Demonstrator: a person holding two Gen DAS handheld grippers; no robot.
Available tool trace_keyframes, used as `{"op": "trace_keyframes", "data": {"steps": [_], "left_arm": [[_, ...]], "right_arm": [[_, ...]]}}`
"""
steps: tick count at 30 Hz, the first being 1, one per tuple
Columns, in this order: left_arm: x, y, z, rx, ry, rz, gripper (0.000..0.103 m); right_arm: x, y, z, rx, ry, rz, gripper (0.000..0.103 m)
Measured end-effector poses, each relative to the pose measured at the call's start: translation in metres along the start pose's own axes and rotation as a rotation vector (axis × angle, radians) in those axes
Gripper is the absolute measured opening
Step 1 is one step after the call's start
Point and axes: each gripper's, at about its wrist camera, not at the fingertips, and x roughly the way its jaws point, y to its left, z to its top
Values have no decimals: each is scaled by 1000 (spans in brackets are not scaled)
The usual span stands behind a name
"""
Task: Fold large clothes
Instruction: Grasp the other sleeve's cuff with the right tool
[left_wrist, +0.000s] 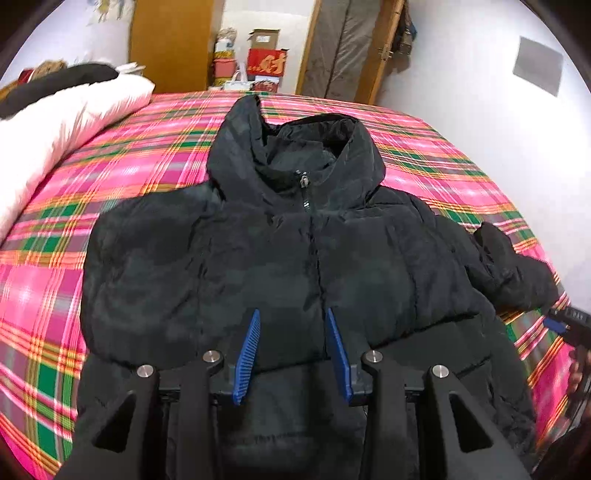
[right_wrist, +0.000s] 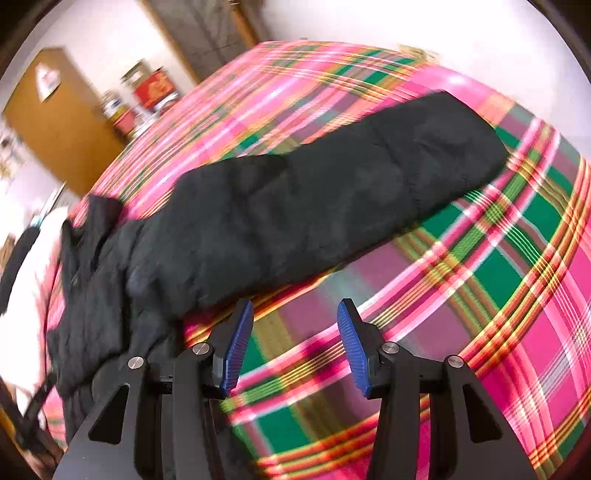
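A: Where, the jacket (left_wrist: 295, 258)?

B: Spread front-up on the plaid bed (left_wrist: 55, 295), zipped, hood toward the far edge; laid flat, probably for folding.

A: And the left gripper (left_wrist: 293, 343)?

B: Poised over the chest, jaws spread wide, grasping nothing.

A: The right gripper (right_wrist: 295, 341)?

B: Jaws parted too, empty, just beside the outstretched sleeve (right_wrist: 369, 177), likely lined up to take it inward. View blurred.
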Motion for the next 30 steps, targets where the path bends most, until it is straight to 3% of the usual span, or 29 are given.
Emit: {"op": "trace_keyframes", "data": {"steps": [7, 16, 18, 19, 22, 30], "left_arm": [[17, 2, 9, 23, 1, 34, 38], [27, 9, 7, 22, 25, 70, 38], [30, 7, 7, 31, 29, 76, 38], [32, 6, 7, 36, 31, 79, 38], [34, 5, 6, 43, 36, 82, 38], [25, 11, 9, 6, 25, 61, 38]], "right_arm": [[30, -55, 28, 214, 11, -1, 48], [41, -89, 60, 337, -75, 124, 48], [40, -91, 65, 327, -82, 105, 37], [39, -93, 67, 318, -87, 93, 24], [33, -92, 68, 324, -99, 102, 12], [-29, -35, 65, 179, -186, 170, 8]]}}
